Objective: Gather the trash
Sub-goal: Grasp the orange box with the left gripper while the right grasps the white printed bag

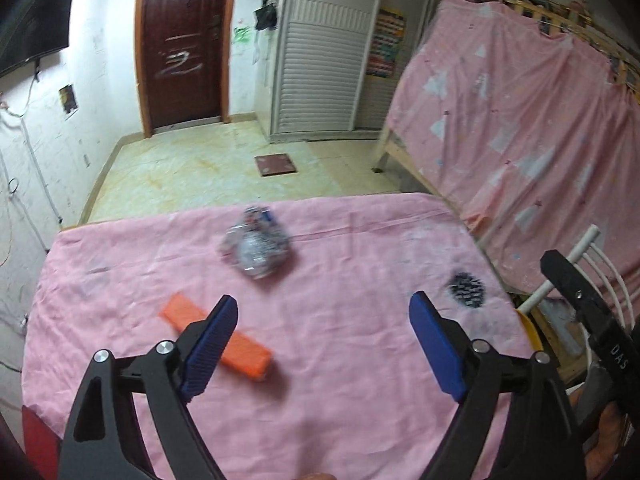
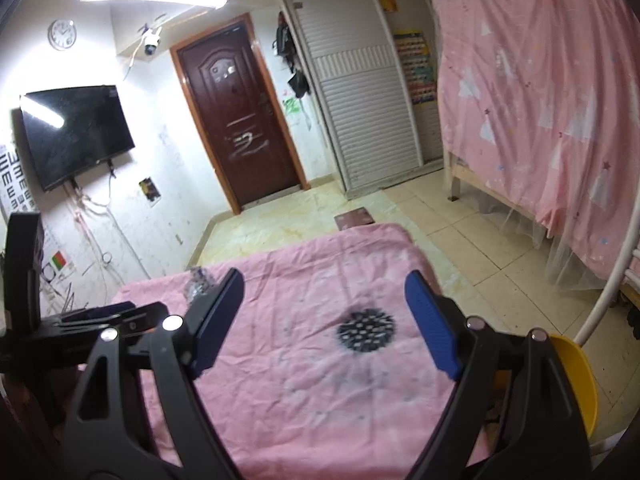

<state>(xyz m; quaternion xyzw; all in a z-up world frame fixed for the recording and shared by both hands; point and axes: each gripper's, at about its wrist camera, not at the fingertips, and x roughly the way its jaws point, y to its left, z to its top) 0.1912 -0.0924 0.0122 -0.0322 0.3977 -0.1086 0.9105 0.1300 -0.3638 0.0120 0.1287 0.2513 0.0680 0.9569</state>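
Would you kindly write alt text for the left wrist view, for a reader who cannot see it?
The open left gripper hangs over a table under a pink cloth, holding nothing. On the cloth lie an orange block partly behind one finger, a crumpled clear wrapper farther off, and a dark round spiky piece to the right.

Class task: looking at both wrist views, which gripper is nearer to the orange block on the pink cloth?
Left. The left gripper hangs open right over the orange block, one finger overlapping it in view. The right gripper is open farther right, facing the black patterned disc; the block is outside its view.
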